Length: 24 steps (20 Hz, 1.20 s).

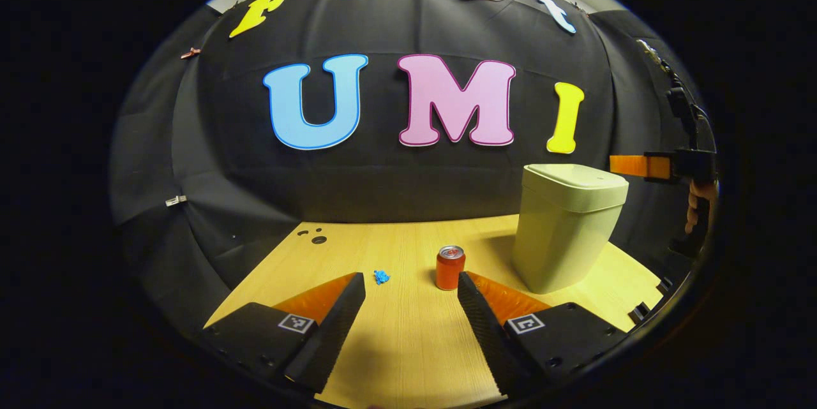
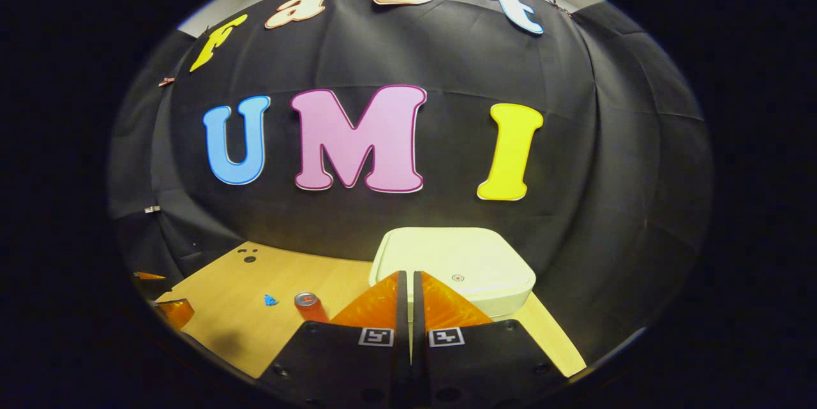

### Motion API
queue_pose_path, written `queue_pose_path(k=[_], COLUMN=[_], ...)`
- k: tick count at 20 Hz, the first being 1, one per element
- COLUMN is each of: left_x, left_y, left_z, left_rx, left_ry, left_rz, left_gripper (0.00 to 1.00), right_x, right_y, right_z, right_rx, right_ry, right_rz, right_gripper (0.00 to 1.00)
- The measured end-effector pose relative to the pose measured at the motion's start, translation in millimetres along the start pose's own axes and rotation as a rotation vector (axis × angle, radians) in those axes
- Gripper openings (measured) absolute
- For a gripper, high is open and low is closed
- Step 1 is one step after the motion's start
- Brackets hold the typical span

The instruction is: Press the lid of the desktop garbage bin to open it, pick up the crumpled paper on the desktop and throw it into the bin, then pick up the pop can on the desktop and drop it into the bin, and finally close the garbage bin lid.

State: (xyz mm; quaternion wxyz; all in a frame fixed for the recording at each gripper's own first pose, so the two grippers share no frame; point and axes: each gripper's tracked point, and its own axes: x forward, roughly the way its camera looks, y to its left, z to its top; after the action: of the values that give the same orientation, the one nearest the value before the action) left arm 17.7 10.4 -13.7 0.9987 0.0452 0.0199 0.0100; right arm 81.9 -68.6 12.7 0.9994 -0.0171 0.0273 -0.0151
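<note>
On the desk (image 1: 408, 358), the bin (image 1: 565, 230) stands lidded; contents hidden, likely.

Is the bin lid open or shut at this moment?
Shut. The lid lies flat on the bin with no gap, and the right gripper hovers above it.

left gripper view: low over the table (image 1: 408, 345), facing the back wall, bin (image 1: 565, 230) off to its right | right gripper view: higher, close above the bin lid (image 2: 456, 259), same facing | both share table, can (image 1: 450, 267), bin
</note>
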Motion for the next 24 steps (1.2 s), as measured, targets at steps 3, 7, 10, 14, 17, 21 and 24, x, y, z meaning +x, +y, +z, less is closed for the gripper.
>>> queue_pose_path(k=[3,7,10,14,17,21,24], left_x=[4.8,12.1,17.0,21.7,24.2,26.5,25.3], left_y=[1.8,5.3,6.2,5.4,5.4,5.8,9.1], left_z=[-4.5,-2.6,-1.6,-3.1,-5.2,-6.3,-2.2], left_rx=[0.001,0.006,0.014,0.017,0.018,0.020,0.031], left_ry=[0.012,0.014,0.015,0.021,0.026,0.033,0.023], left_rz=[0.006,0.023,0.024,0.015,0.011,0.005,0.004], left_gripper=[0.94,0.94,0.94,0.94,0.94,0.94,0.94], right_x=[17.7,40.0,51.2,60.5,62.9,61.8,62.5], right_y=[-15.7,-31.2,-38.0,-42.2,-42.7,-42.5,-41.7], right_z=[7.4,5.7,-5.6,-17.4,-32.3,-32.4,-34.4], right_rx=[-0.012,-0.018,-0.019,-0.027,0.002,0.013,0.026], right_ry=[-0.011,0.004,0.039,0.070,0.110,0.105,0.112], right_rz=[-0.035,-0.065,-0.079,-0.085,-0.082,-0.071,-0.061], right_gripper=[0.05,0.05,0.05,0.05,0.05,0.05,0.05])
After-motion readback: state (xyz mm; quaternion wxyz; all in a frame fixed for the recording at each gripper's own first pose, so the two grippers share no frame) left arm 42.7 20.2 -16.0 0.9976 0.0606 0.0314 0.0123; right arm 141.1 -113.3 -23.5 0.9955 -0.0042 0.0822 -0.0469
